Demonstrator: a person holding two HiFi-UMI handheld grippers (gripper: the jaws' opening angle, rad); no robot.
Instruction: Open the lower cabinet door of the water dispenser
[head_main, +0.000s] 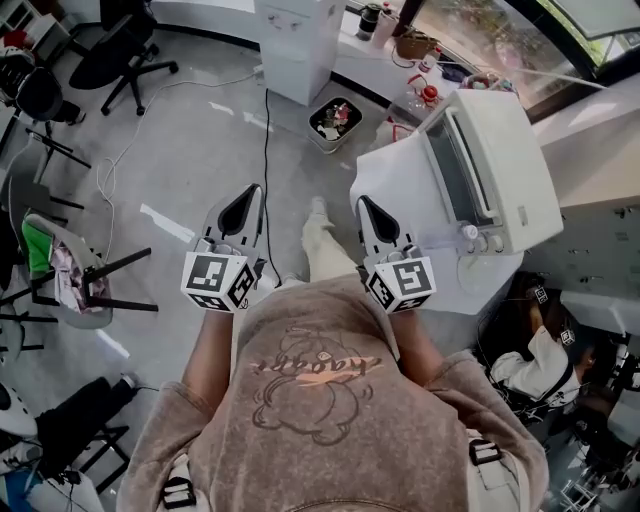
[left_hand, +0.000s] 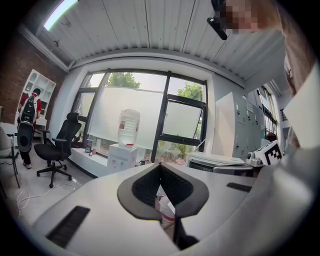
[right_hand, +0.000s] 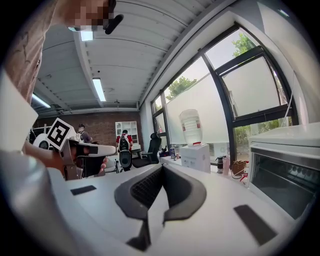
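Observation:
The white water dispenser (head_main: 299, 45) stands across the floor by the window ledge, well ahead of both grippers. In the left gripper view the dispenser (left_hand: 122, 158) carries a clear bottle (left_hand: 128, 127) on top. Its lower front panel is too small to judge. The right gripper view has the dispenser (right_hand: 195, 157) right of centre. My left gripper (head_main: 247, 194) and right gripper (head_main: 366, 204) are held side by side at chest height, pointing towards it. Both the left gripper (left_hand: 160, 166) and the right gripper (right_hand: 162, 168) are shut with nothing between their tips.
A white countertop oven (head_main: 490, 170) sits on a white table (head_main: 390, 185) close at my right. A bin (head_main: 335, 122) stands beside the dispenser, and a black cable (head_main: 266, 150) runs across the floor. Office chair (head_main: 120, 50) far left, folding chair (head_main: 75, 275) near left, a seated person (head_main: 530, 360) lower right.

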